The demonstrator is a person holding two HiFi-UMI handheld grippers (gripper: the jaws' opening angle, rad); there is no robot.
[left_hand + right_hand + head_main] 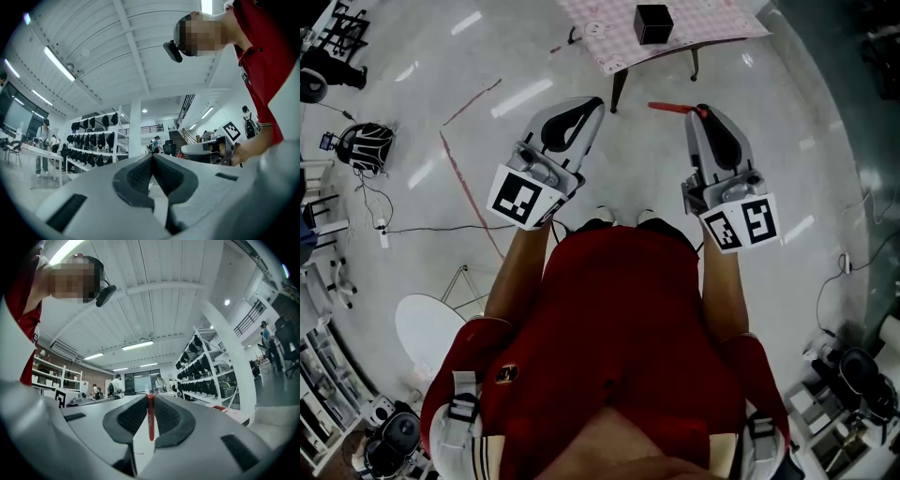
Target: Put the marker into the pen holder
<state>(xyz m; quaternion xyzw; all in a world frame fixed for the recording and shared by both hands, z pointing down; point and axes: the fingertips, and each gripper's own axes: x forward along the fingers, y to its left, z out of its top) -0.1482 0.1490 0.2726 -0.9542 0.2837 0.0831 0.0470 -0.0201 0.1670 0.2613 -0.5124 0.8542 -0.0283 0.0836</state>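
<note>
A black square pen holder [653,23] stands on a pink-clothed table [609,47] at the top of the head view, well ahead of both grippers. My right gripper [703,111] is shut on a red marker [668,108], which sticks out leftward from the jaw tips. In the right gripper view the marker [150,416] stands upright, pinched between the dark pads. My left gripper [591,101] is held up at the same height, shut with nothing in it; its pads [140,173] meet at the tip. Both grippers point up and away from the floor.
A white round stool [427,328] stands at the lower left. A backpack [364,145] and cables lie on the floor at the left, beside red tape lines [469,192]. Racks of dark helmets [206,376] and people stand farther off.
</note>
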